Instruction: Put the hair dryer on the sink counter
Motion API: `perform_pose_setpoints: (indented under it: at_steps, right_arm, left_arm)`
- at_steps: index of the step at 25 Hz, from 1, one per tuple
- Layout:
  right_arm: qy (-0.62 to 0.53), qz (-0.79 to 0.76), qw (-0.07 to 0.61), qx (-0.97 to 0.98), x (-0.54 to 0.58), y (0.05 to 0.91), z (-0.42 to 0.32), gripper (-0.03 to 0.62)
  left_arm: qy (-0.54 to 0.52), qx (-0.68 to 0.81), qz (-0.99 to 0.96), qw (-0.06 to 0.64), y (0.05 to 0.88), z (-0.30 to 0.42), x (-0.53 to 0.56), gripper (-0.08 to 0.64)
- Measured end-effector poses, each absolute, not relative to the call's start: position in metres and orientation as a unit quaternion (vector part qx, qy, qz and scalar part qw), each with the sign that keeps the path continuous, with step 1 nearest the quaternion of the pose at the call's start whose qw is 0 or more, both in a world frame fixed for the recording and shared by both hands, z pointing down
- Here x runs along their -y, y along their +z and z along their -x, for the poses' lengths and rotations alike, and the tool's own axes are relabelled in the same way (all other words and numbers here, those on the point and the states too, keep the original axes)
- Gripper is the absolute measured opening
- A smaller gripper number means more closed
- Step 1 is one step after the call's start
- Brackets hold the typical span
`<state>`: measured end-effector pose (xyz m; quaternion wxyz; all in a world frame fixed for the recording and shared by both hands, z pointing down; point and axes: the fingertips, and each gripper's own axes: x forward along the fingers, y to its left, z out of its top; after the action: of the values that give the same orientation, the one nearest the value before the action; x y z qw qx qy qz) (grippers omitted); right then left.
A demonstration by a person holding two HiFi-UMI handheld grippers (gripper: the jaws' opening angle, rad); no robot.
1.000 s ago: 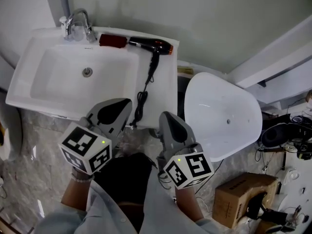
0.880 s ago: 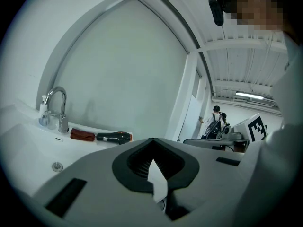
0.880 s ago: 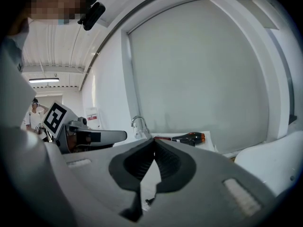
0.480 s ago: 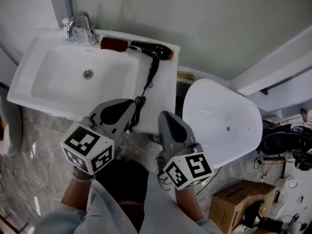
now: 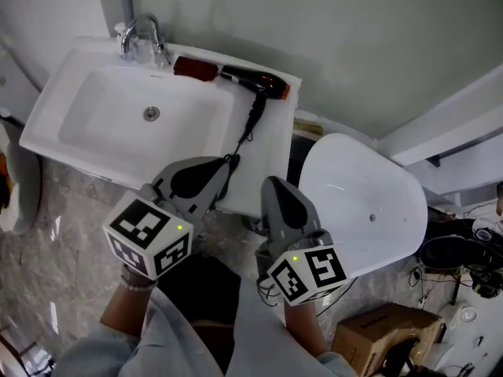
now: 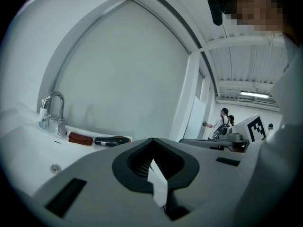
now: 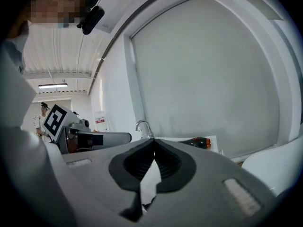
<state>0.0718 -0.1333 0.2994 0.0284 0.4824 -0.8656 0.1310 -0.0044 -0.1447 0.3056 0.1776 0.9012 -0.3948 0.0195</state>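
The hair dryer [image 5: 255, 81] lay on the desk [image 5: 267, 159] at the back right corner of the white sink [image 5: 59, 93], black with an orange end pointing right. Its handle pointed toward the person, and its black cord [image 5: 247, 128] ran forward along the strip of desk right of the basin, ending in a bunch near the front edge. A dark red brush [image 5: 195, 68] lay just left of the dryer, end to end with it, and the chrome tap [image 5: 145, 38] stood further left behind the basin.

The left claw [image 5: 214, 166] hung over the front right of the sink, close to the bunched cord in the head view, with its jaws closed together on nothing. The right claw [image 5: 271, 185] was held beside it, in front of the desk edge, its jaws likewise pressed together and empty. Neither claw touched the dryer, which was well apart from both.

The left gripper view showed the dryer [image 6: 112, 140] and brush [image 6: 80, 138] beyond the closed tips. To the right of the sink sat a white oval tub [image 5: 361, 203], and a cardboard box [image 5: 377, 336] on the floor.
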Motion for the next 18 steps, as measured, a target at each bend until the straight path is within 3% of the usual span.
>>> perform_pose_setpoints:
  at_steps: [18]
  right_arm:
    - [0.136,-0.46,0.034,0.877,0.131,0.308,-0.054,-0.003]
  left_arm:
    - [0.021,0.399,-0.897,0.187,0.312,0.012,0.14,0.005]
